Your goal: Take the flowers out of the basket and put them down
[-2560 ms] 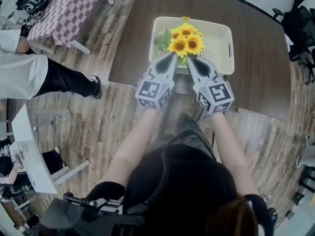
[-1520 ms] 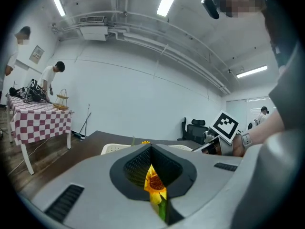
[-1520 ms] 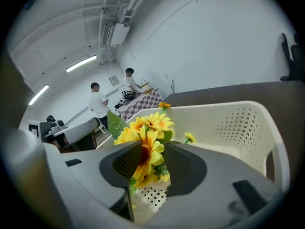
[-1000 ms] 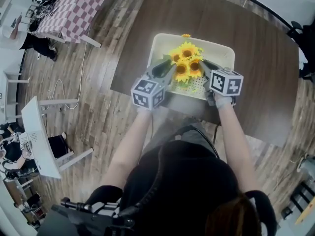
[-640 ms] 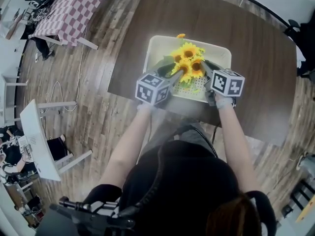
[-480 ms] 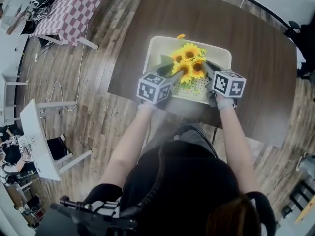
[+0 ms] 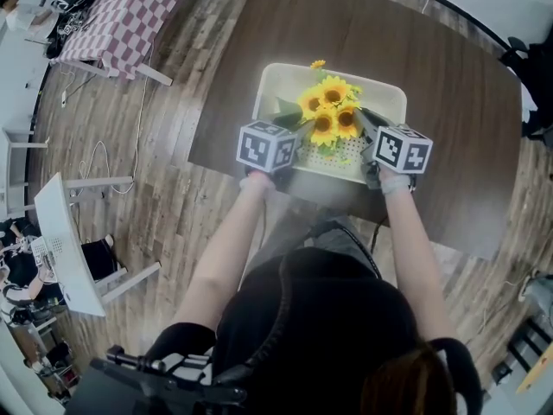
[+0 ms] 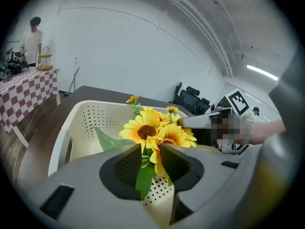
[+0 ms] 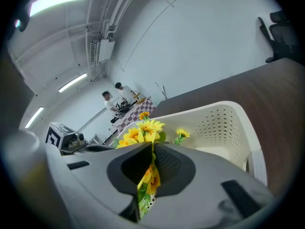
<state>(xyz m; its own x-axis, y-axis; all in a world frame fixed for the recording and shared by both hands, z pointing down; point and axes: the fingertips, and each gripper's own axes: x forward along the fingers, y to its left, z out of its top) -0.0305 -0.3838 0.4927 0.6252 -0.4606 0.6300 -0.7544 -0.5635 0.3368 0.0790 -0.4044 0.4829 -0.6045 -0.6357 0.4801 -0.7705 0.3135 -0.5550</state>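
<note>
A bunch of yellow sunflowers with green leaves stands upright in the cream perforated basket on the dark table. My right gripper reaches in from the right and is shut on the flowers low down. In the right gripper view a petal and a leaf show in the thin slit of the right gripper. My left gripper comes in from the left. The jaws of the left gripper have just been closing, still with a gap, and a leaf and petals of the flowers lie between them.
The basket sits near the front edge of the dark brown table. A checkered table and a white desk stand to the left on the wooden floor. Black chairs are at the right. People stand far off.
The left gripper has tipped its nose down towards the flowers' base and shifted slightly right, its marker cube now facing more upward. The right gripper and the flowers have stayed put.
</note>
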